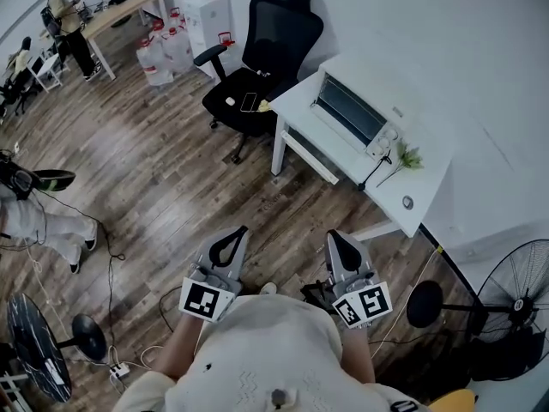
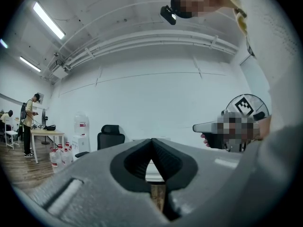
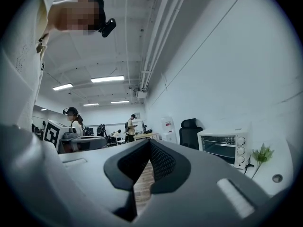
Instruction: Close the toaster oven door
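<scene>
Bright ceiling strip lights (image 3: 107, 79); gripper views bulge, dark-cornered.

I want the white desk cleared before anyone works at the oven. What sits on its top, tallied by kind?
White boxy toaster oven with knobs: 1
Green leafy plant sprig: 1
Small round grey disc: 1
Total: 3
A yellow scrap at the left corner of the desk is too small to identify: uncounted.

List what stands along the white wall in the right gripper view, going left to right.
Water dispenser → black office chair → toaster oven → green plant sprig → small round disc
</scene>
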Tool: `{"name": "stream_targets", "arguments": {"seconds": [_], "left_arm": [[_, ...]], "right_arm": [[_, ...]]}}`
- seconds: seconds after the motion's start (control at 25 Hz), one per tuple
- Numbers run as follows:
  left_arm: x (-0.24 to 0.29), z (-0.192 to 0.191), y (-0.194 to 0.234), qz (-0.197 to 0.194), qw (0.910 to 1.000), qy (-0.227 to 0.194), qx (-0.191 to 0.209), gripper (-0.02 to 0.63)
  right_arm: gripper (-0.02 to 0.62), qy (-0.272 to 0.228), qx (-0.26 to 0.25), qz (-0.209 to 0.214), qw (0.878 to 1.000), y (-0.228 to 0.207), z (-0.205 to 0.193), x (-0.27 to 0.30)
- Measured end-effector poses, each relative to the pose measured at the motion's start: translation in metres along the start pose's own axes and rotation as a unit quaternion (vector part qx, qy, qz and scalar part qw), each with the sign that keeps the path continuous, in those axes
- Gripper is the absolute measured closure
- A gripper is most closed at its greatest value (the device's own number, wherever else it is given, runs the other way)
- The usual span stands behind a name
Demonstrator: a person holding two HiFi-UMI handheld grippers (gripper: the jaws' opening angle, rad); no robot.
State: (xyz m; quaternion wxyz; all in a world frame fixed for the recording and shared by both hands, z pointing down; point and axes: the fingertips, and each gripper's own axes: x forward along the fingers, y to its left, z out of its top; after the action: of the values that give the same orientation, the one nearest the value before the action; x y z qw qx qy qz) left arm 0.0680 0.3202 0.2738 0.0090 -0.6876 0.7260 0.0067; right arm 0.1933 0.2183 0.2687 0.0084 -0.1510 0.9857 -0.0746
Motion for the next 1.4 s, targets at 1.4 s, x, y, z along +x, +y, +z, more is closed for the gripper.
{"name": "stream_targets", "arguments": {"seconds": [1.4], "left_arm": [[0.199,-0.013,0.147,-0.228,0.9734,0.013,-0.013,0.603]], "right_arm": [[0.586,0.016,-0.002,-0.198,0.98,-0.073,0.004,0.175]]}}
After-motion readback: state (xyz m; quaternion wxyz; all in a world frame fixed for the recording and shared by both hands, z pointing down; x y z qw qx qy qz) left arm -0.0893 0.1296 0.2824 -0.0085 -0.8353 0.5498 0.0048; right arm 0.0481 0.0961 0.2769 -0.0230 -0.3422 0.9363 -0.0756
